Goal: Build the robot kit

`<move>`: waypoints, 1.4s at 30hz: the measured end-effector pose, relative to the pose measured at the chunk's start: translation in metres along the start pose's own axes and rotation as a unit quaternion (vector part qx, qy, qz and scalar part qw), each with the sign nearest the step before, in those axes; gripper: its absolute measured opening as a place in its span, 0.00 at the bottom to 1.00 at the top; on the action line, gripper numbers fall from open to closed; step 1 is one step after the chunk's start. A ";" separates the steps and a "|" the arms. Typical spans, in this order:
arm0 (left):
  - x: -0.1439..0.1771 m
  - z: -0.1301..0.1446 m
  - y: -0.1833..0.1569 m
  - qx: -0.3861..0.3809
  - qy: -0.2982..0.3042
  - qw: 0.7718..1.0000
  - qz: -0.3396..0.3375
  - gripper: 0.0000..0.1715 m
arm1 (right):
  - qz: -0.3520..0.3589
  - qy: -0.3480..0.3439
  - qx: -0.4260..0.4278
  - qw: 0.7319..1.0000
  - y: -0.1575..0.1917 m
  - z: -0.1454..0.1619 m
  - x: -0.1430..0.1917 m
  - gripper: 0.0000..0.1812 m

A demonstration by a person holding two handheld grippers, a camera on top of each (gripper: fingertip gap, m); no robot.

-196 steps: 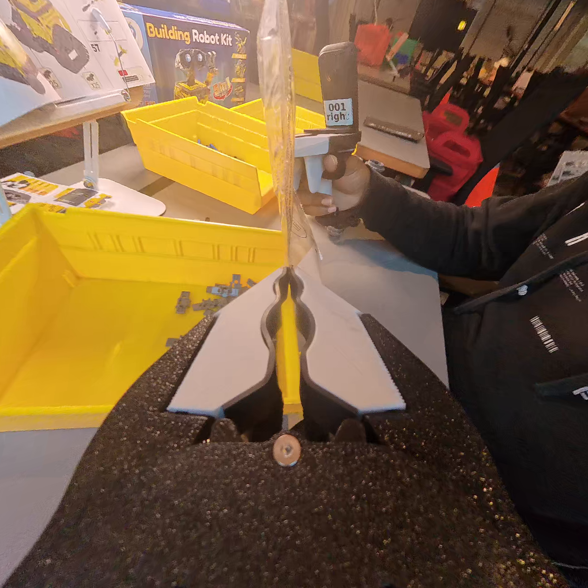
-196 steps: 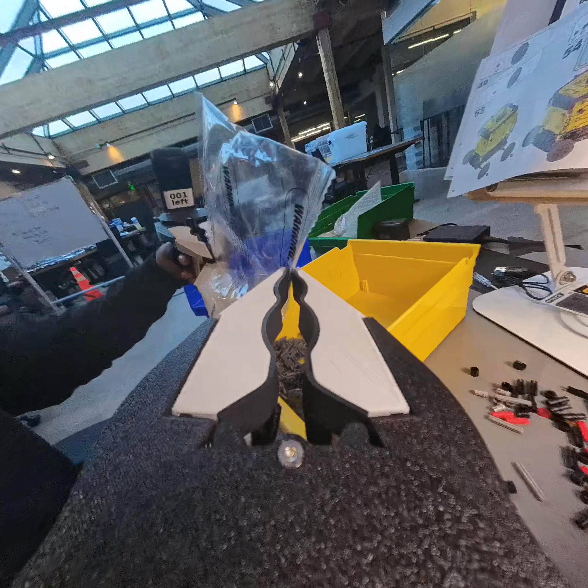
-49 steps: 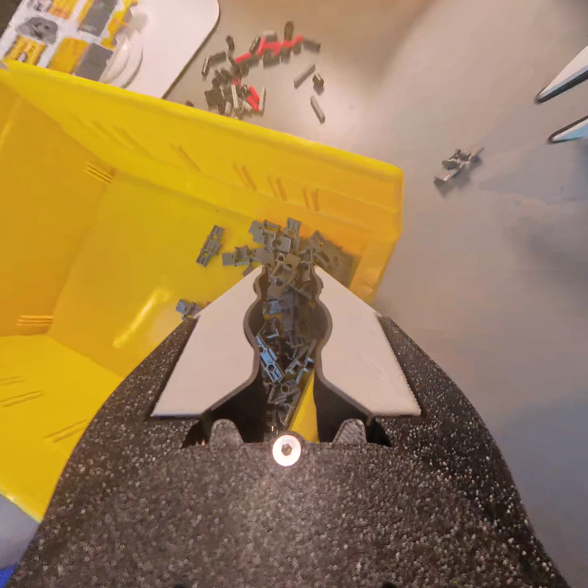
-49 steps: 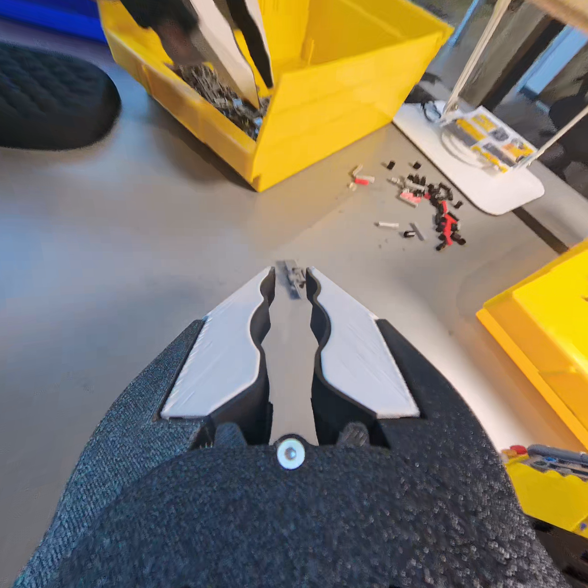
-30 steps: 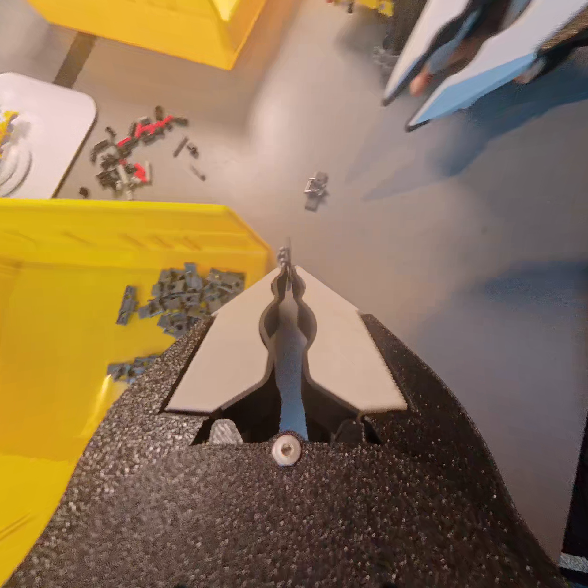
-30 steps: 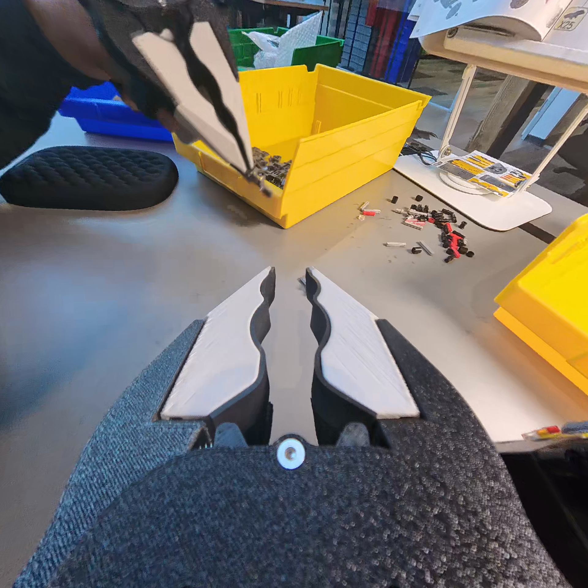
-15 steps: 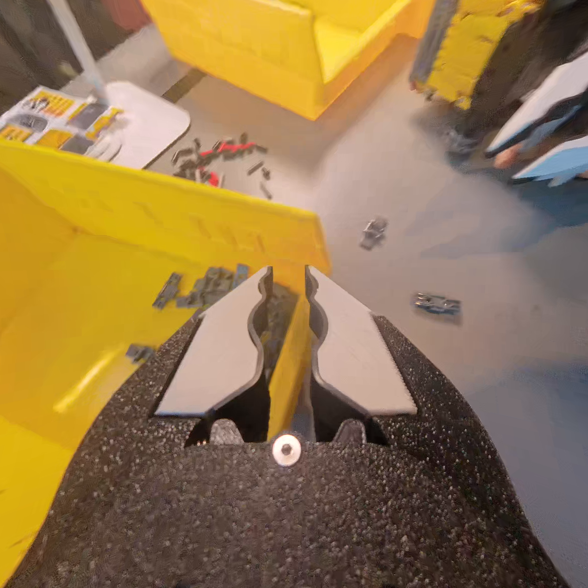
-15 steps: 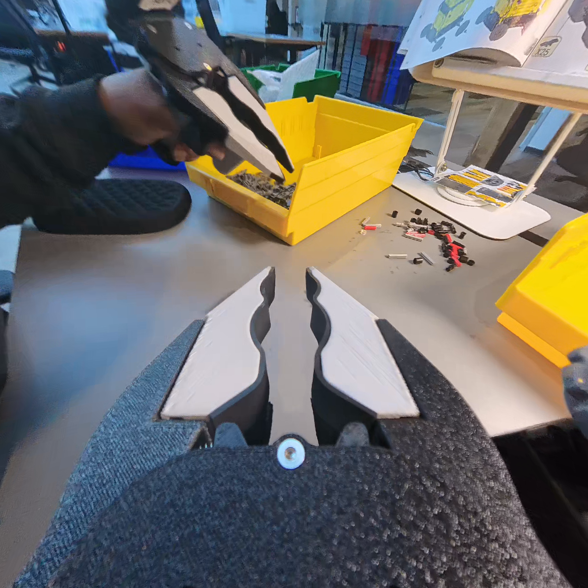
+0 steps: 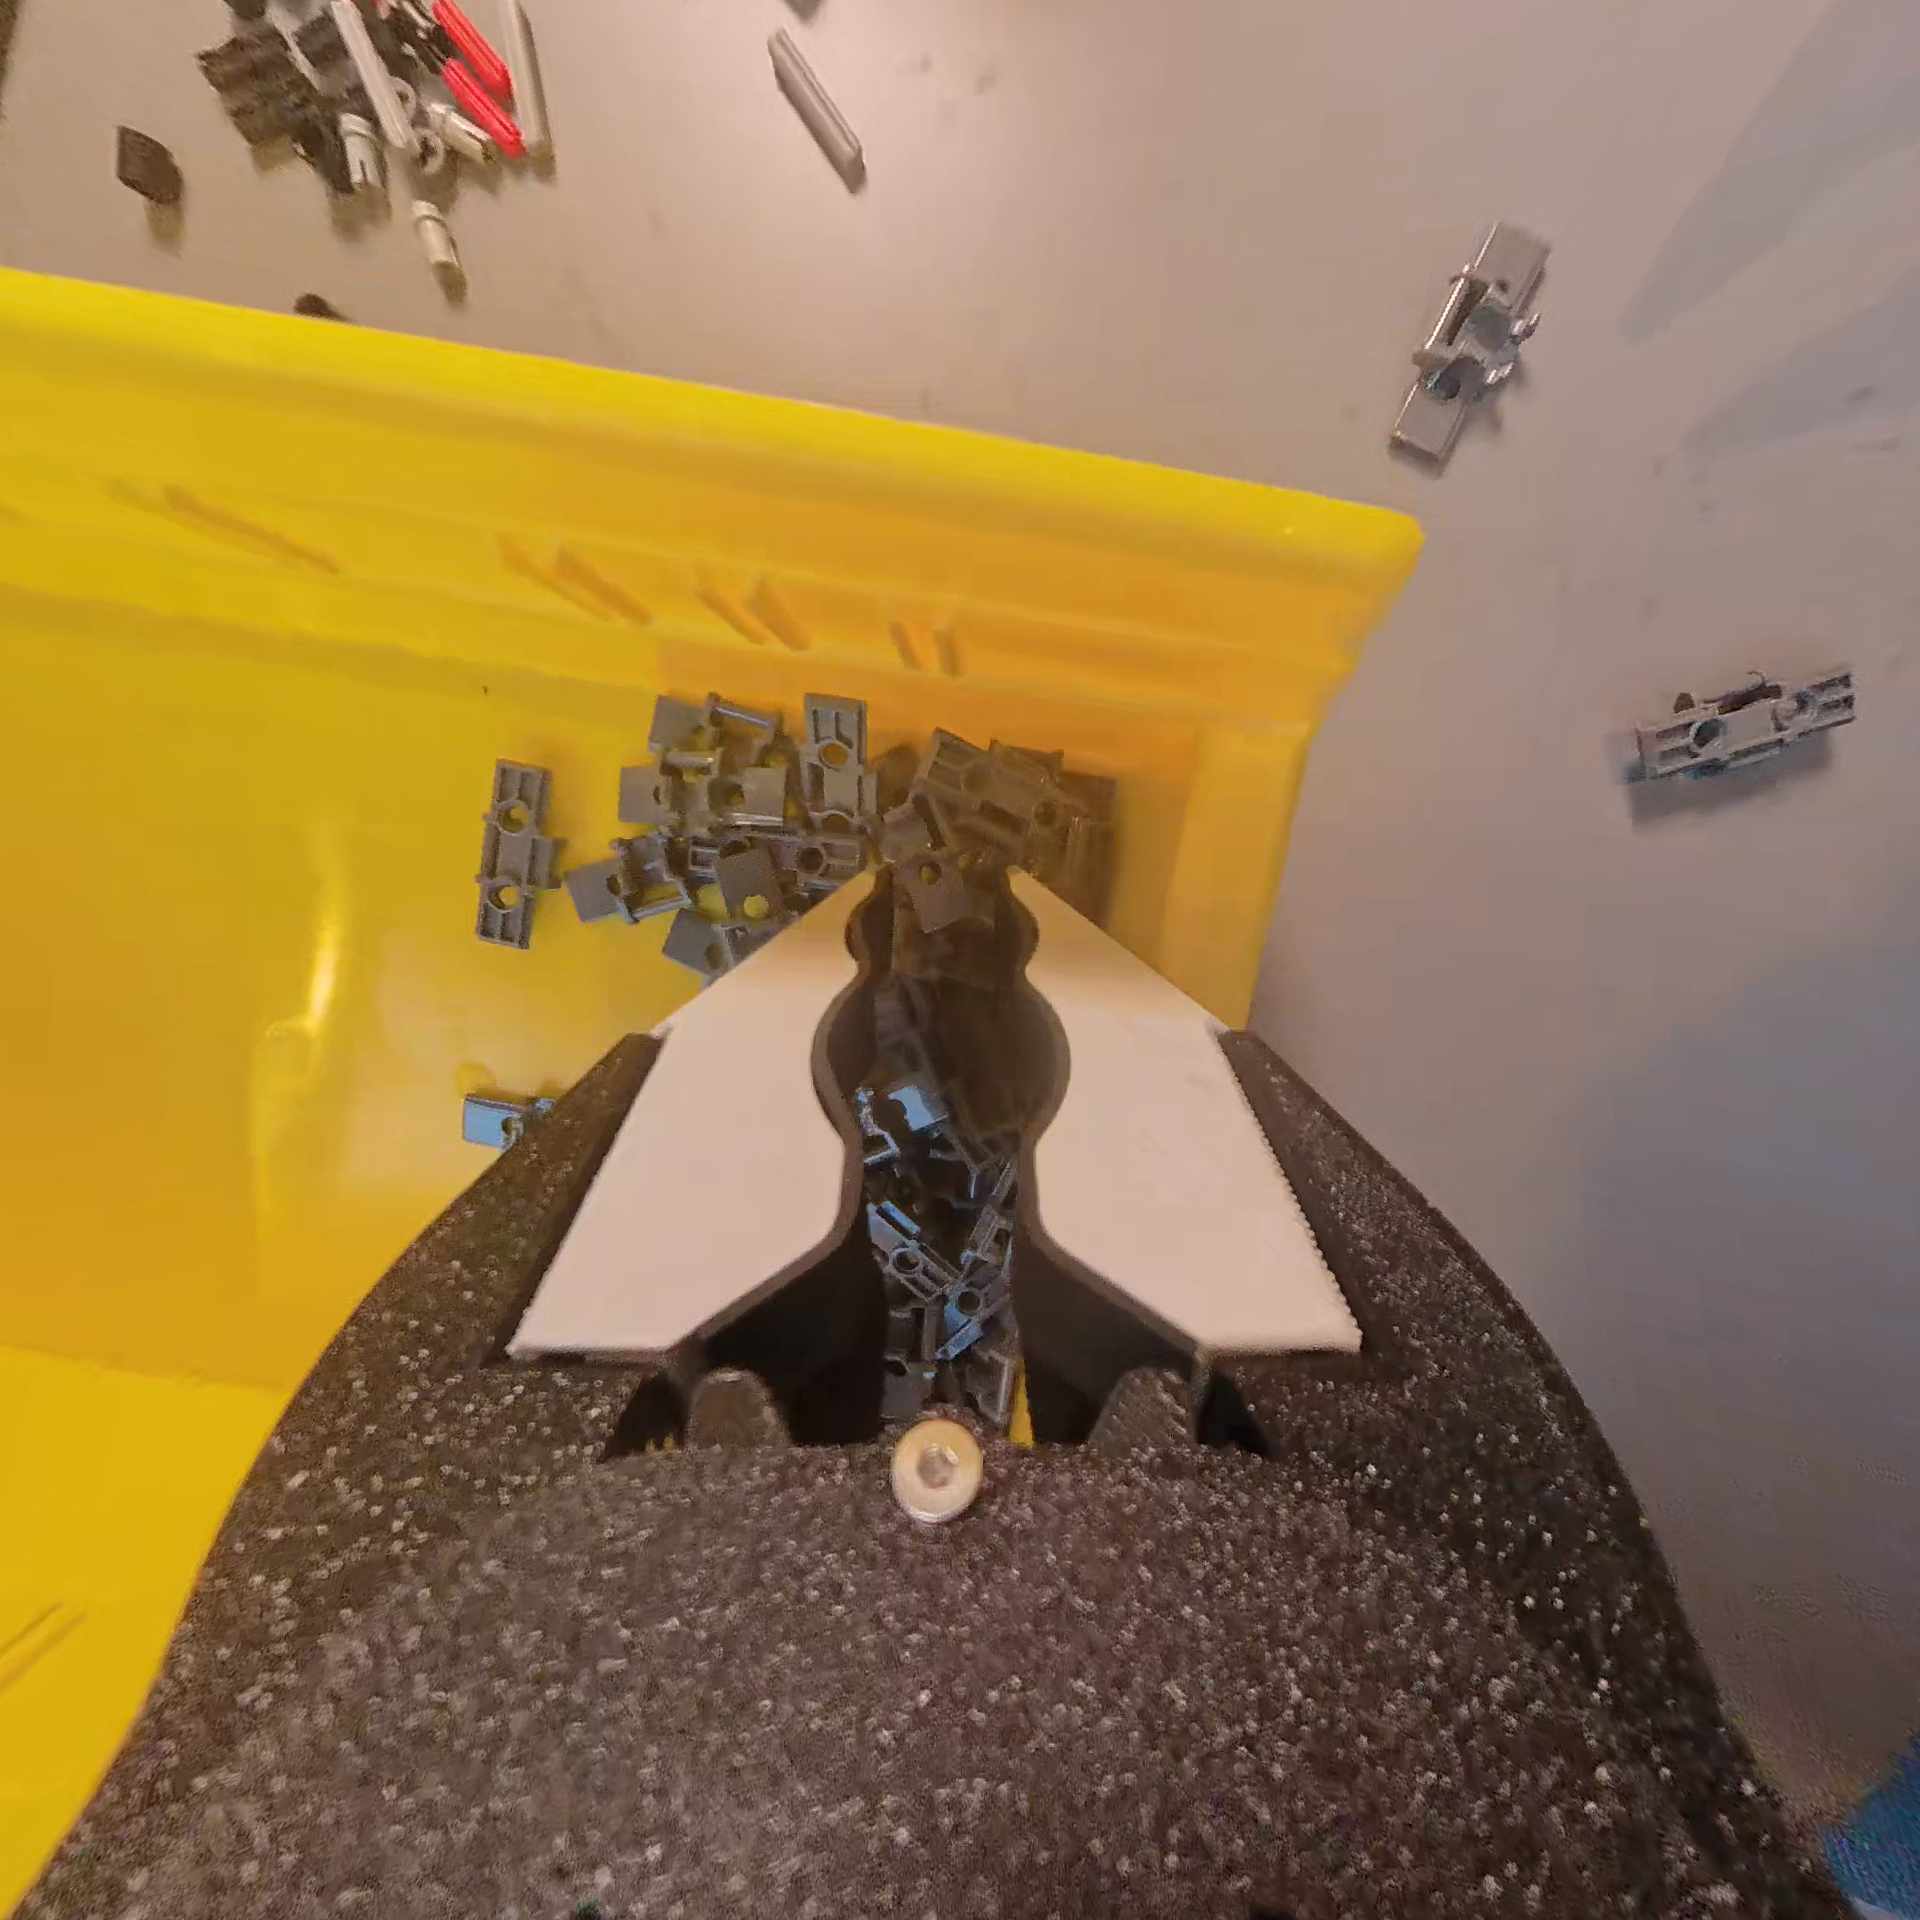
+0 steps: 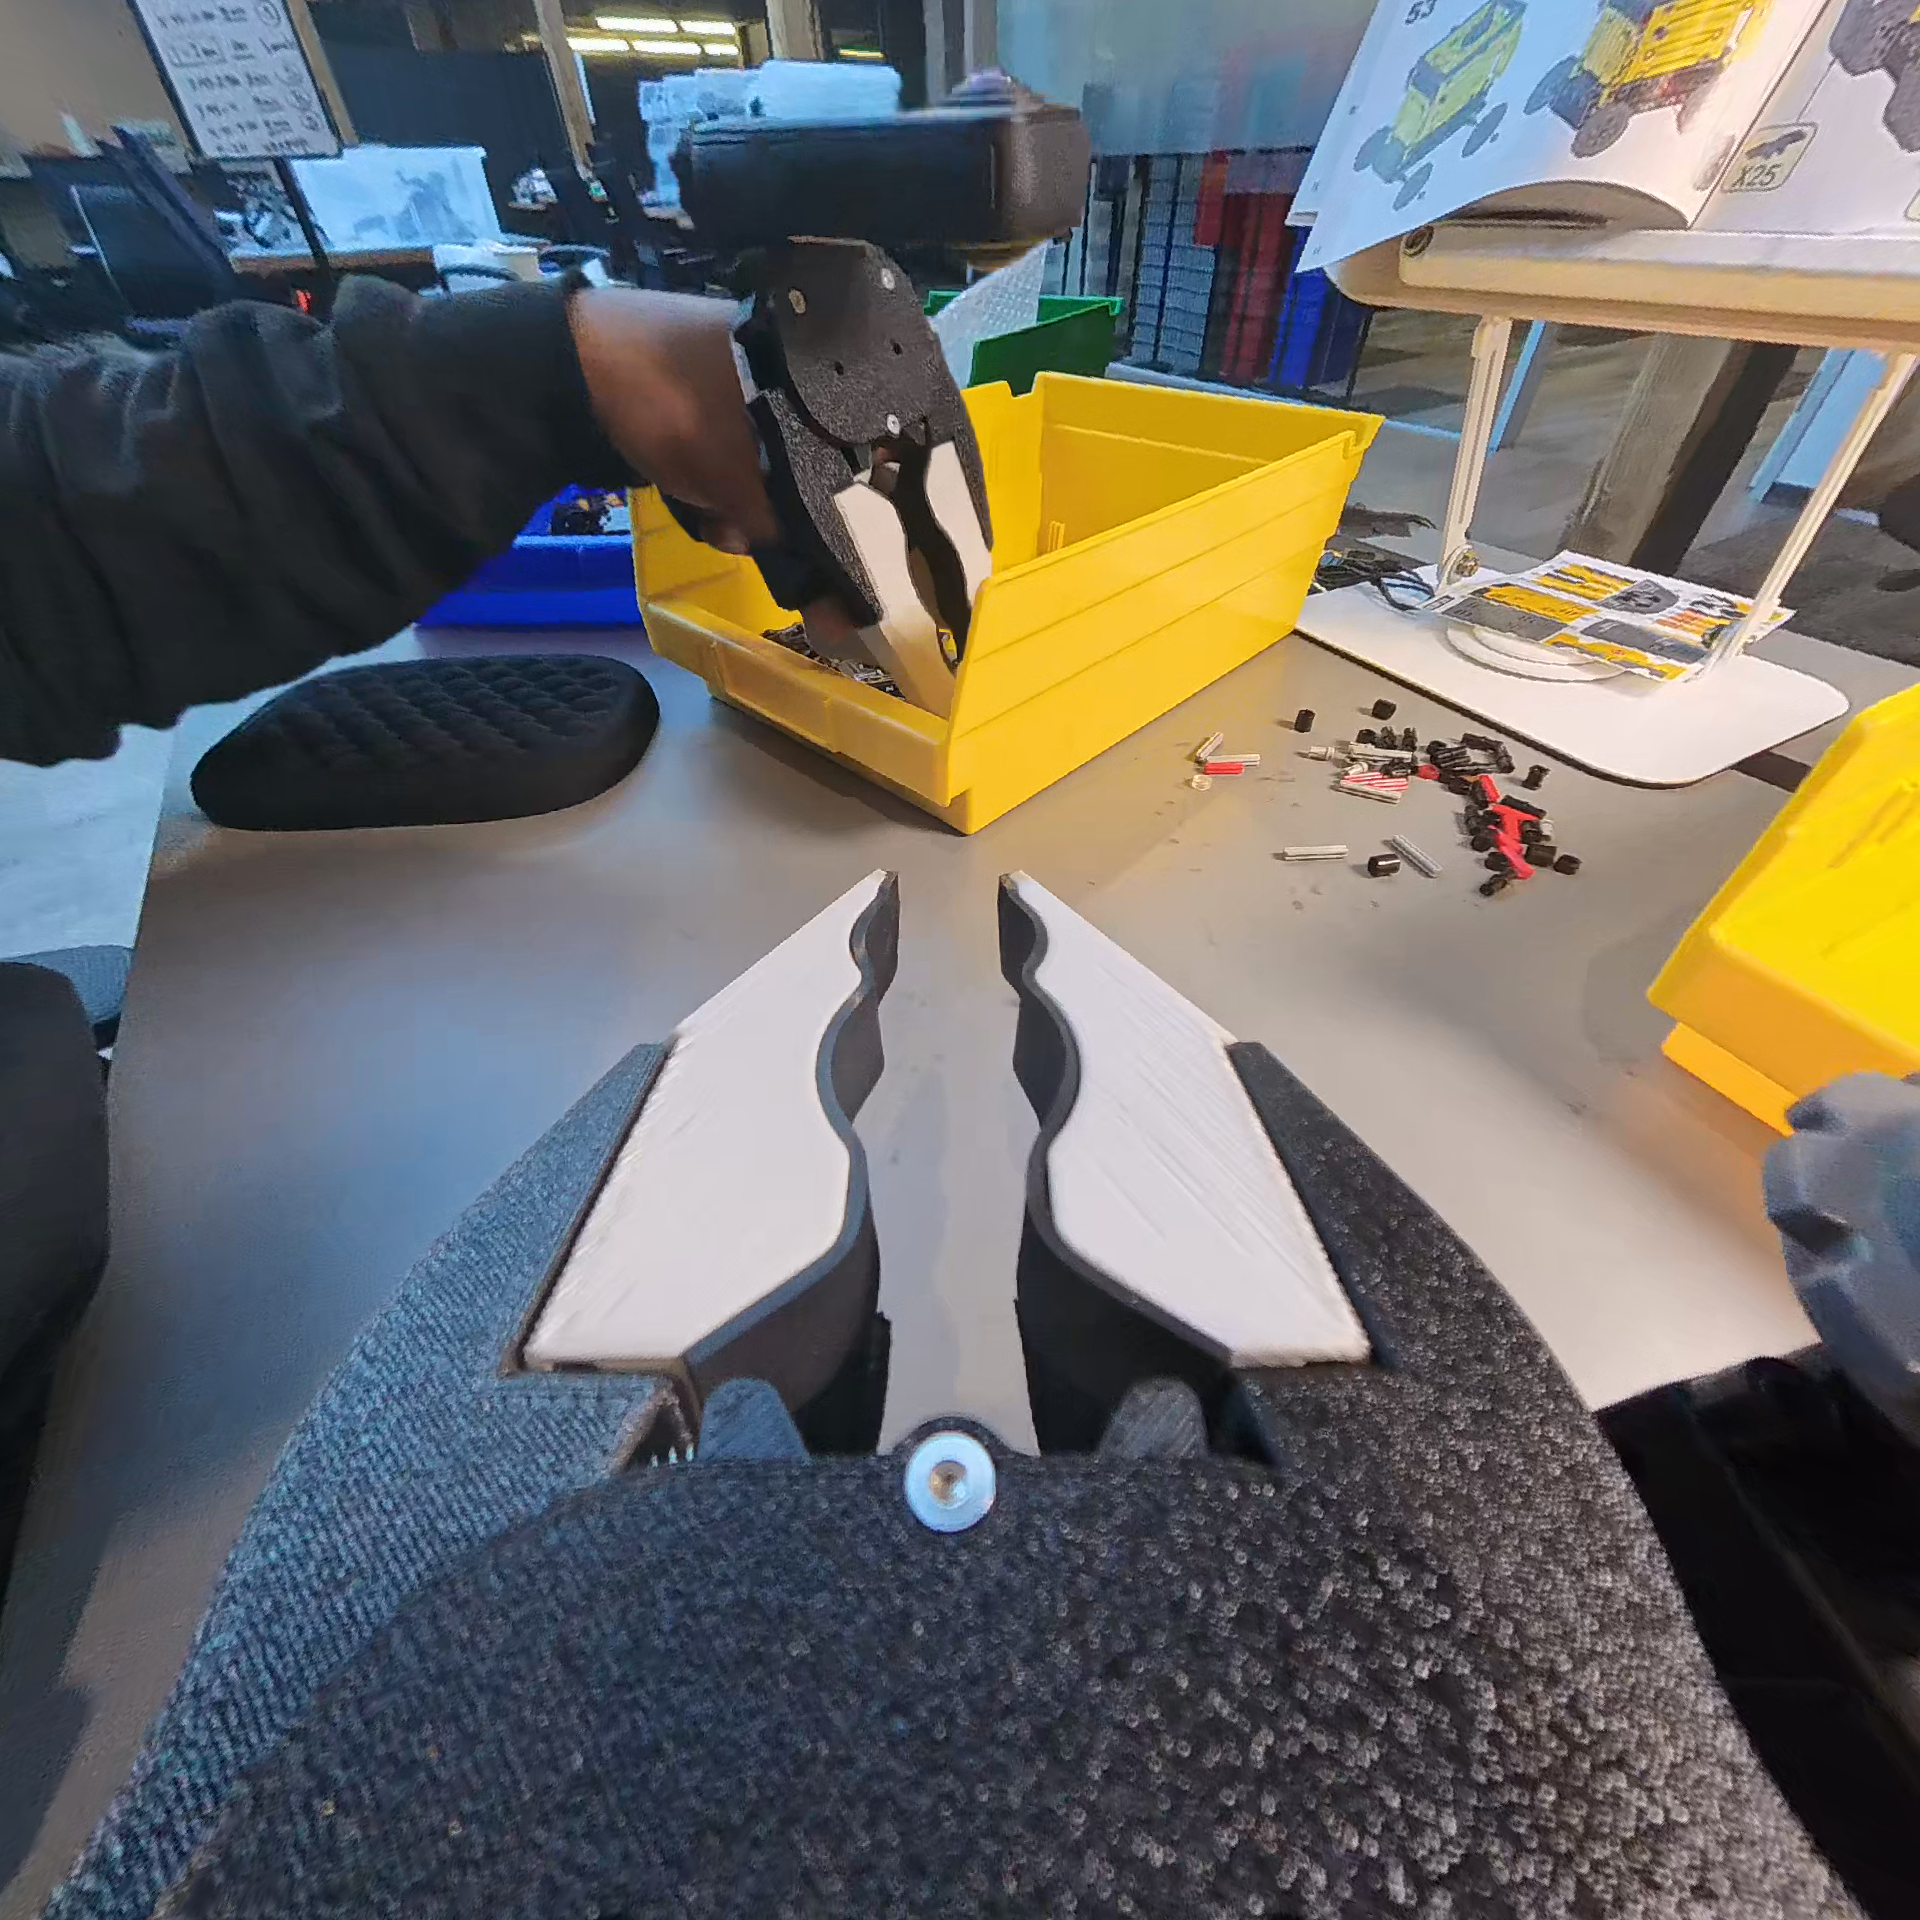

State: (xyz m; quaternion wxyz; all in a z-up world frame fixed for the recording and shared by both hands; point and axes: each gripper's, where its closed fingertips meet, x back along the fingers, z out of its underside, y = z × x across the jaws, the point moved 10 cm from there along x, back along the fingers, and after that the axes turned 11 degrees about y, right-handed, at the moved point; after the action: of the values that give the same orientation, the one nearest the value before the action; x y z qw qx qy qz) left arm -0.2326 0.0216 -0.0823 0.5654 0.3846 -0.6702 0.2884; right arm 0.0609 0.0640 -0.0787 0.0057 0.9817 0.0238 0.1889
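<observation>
My left gripper (image 9: 940, 883) is tipped down into a yellow bin (image 9: 727, 468). Its jaws stand slightly apart, astride one grey piece at the top of a pile of small grey plastic pieces (image 9: 727, 821) in the bin's corner. The right wrist view shows it (image 10: 935, 644) in the bin (image 10: 1143, 623), held by a hand in a dark sleeve. Two grey pieces lie on the grey table right of the bin, one farther away (image 9: 1470, 332) and one nearer (image 9: 1745, 727). My right gripper (image 10: 948, 894) is open and empty above bare table.
Loose black, red and grey small parts (image 10: 1455, 790) lie past the bin, and also show in the left wrist view (image 9: 364, 83). A black padded rest (image 10: 416, 738) lies at left. A second yellow bin (image 10: 1818, 935) stands at right. A booklet stand's white base (image 10: 1558, 675) stands behind. Some 20 cm of space lies between my two pairs of fingers.
The left gripper carried a grey piece out of the bin, let it go on the table, then swung back down into the pile. The right gripper stays open and has drawn back slightly.
</observation>
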 end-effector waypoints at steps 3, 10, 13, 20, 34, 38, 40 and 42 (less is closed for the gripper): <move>-0.005 -0.003 0.001 -0.020 0.031 0.999 -0.004 0.06 | 0.000 -0.005 -0.004 1.000 -0.001 0.001 0.000 0.10; 0.004 0.000 0.002 -0.036 0.016 0.999 -0.030 0.00 | 0.001 -0.011 -0.013 1.000 -0.004 0.005 0.005 0.10; 0.026 0.007 -0.003 -0.030 -0.022 0.998 -0.055 0.00 | 0.002 -0.015 -0.014 1.000 -0.004 0.005 0.006 0.10; 0.058 0.012 -0.069 -0.064 -0.190 0.979 0.024 0.00 | -0.004 -0.028 -0.015 0.999 -0.002 0.003 0.002 0.10; 0.057 0.008 -0.046 0.029 -0.335 0.942 0.019 0.11 | 0.012 -0.022 0.005 1.000 0.005 0.003 0.004 0.10; 0.034 0.021 -0.007 0.072 -0.205 0.976 -0.032 0.16 | -0.001 -0.022 0.000 1.000 0.006 0.004 -0.002 0.10; 0.017 0.021 -0.002 0.065 -0.140 0.988 -0.015 0.20 | -0.004 -0.021 0.005 1.000 0.006 0.003 -0.004 0.10; 0.009 0.016 -0.003 0.051 -0.121 0.991 0.000 0.20 | -0.003 -0.020 0.011 1.000 0.007 0.003 -0.004 0.10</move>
State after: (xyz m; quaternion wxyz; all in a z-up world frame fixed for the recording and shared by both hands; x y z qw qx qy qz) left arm -0.2394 0.0056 -0.0769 0.4598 0.4447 -0.7182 0.2740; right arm 0.0587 0.0566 -0.0832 -0.0043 0.9851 0.0291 0.1692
